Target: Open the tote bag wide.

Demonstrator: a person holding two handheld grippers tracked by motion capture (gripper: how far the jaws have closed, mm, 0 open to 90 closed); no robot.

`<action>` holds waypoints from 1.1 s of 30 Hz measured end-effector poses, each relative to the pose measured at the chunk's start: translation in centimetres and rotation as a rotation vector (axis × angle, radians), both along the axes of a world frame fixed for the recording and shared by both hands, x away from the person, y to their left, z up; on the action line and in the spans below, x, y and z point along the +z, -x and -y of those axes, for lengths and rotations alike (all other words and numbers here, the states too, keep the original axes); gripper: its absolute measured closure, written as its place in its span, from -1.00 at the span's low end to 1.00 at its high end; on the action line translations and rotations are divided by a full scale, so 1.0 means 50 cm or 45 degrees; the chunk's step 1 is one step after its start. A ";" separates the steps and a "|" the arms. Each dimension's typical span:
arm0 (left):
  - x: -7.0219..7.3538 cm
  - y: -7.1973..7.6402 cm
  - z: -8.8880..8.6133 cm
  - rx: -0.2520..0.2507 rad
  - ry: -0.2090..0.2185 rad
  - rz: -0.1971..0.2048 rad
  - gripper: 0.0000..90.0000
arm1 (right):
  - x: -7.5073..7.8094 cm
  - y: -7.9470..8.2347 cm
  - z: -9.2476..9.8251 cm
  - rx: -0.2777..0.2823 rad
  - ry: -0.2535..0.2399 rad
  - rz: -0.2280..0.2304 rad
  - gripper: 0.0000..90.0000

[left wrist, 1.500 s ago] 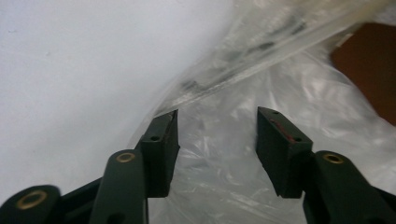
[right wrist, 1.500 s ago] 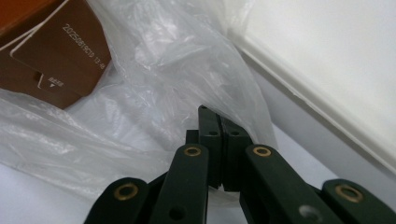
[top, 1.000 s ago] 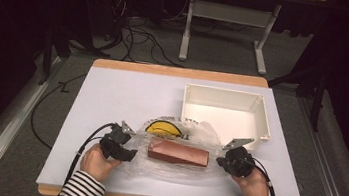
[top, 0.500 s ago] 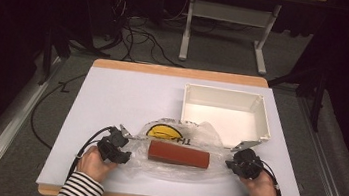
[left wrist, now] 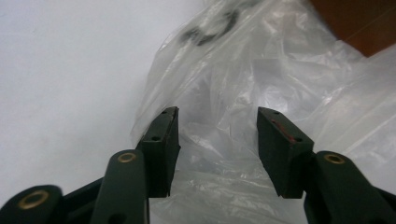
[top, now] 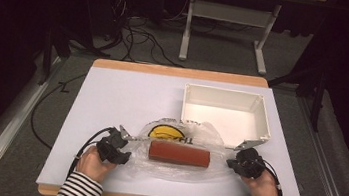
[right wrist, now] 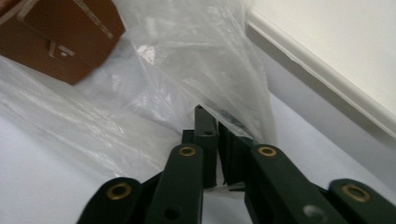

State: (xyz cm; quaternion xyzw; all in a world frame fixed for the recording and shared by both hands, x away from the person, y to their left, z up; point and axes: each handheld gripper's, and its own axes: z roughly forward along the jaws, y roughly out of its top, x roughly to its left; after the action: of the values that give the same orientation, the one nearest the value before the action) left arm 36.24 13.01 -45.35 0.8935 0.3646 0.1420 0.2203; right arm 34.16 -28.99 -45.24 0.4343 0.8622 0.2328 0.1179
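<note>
A: Plastic, clear and crumpled: the bag [top: 176, 151] lies near the front edge of the table [top: 111, 100], just in front of the white bin [top: 226, 112]. Inside it sits a brown box [top: 179, 153].

B: Which way does the box run?

A: In the high view its long axis lies across the table, one end toward the left gripper [top: 121, 144], the other toward the right gripper [top: 238, 158]. It lies flat. Behind it, under the same film, there is a yellow round thing with black print [top: 164, 131].

B: And the left gripper, what are its jaws doing?

A: They stand apart. In the left gripper view [left wrist: 217, 135] loose film fills the gap, but the pads do not press on it.

B: The right one?

A: Its jaws have just been easing apart slightly, yet in the right gripper view [right wrist: 218, 140] they are nearly together with an edge of the bag pinched between them, close to the bin's wall [right wrist: 327, 79]. A corner of the brown box [right wrist: 65, 37] shows at the upper left there.
</note>
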 end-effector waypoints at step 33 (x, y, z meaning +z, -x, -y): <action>-0.029 0.016 -0.011 0.037 0.198 0.038 -0.14 | 0.063 0.028 -0.036 0.176 -0.185 0.229 0.14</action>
State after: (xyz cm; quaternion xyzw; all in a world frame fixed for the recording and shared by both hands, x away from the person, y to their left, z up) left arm 35.44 13.55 -46.81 0.8661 0.3841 0.1296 0.2924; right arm 32.74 -27.21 -42.11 0.3588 0.8568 0.3401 0.1467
